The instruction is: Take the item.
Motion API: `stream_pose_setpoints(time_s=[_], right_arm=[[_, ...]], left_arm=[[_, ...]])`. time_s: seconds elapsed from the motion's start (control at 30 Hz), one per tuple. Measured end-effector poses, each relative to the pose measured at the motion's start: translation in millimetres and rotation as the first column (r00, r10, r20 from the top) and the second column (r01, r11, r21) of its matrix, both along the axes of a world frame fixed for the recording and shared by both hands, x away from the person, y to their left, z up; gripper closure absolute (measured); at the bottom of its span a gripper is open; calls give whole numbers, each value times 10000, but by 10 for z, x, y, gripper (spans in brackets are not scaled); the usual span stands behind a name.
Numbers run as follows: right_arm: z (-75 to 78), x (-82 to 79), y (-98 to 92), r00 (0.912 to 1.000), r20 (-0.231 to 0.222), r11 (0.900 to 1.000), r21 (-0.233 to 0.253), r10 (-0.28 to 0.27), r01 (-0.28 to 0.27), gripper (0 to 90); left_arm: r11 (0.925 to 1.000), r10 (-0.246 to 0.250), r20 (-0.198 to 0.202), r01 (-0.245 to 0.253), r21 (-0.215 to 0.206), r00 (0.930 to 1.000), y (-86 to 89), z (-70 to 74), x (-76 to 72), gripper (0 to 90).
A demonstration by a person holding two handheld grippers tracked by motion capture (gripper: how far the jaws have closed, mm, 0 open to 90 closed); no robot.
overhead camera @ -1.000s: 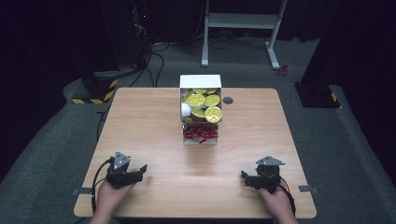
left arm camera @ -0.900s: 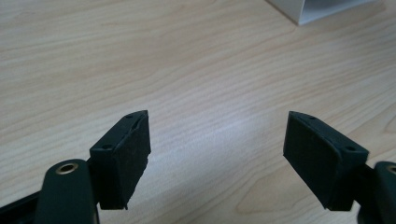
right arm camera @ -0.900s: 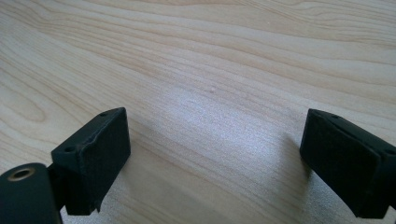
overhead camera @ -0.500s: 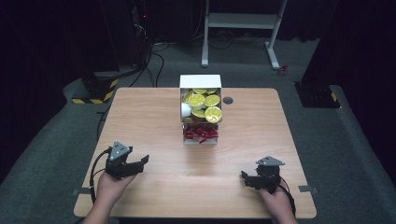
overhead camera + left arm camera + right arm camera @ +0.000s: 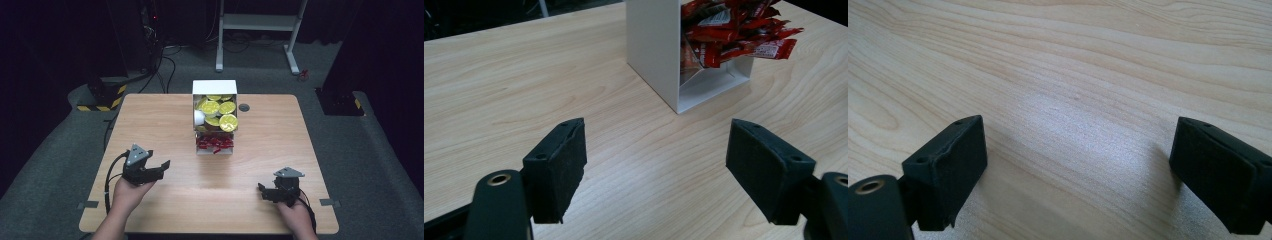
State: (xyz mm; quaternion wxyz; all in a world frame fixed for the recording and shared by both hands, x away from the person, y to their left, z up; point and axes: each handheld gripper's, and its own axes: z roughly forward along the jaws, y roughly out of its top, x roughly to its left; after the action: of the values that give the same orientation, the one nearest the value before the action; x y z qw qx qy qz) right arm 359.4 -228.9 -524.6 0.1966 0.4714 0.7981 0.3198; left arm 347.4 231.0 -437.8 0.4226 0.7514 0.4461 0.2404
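Both tools gape empty above the pale wooden worktop [image 5: 150, 120]: the left tool [image 5: 159, 169] points toward the white box of red sachets [image 5: 729, 42] mid-worktop; the right tool [image 5: 265, 192] hovers well apart.

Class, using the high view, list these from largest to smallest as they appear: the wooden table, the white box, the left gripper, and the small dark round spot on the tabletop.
1. Wooden table
2. White box
3. Left gripper
4. Dark round spot

No two look alike in size, so the order is clear.
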Motion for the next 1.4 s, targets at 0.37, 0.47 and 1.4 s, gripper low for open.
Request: stream_pose_setpoints(time_s=[0.37,0.47,1.4], right_arm=[[-2,-19,9,9999,-22,9999,41,-129,129,84],[-1,-22,4,10000,-1,10000,27,-82,82,84],[0,-31,6,9999,-11,9999,26,-112,112,84]], left_arm=[[9993,-220,611,239,-303,9979,-124,301,106,262],[9990,-271,710,296,-344,9971,-162,384,109,264],[9943,-812,1258,892,-592,9887,-539,931,299,271]])
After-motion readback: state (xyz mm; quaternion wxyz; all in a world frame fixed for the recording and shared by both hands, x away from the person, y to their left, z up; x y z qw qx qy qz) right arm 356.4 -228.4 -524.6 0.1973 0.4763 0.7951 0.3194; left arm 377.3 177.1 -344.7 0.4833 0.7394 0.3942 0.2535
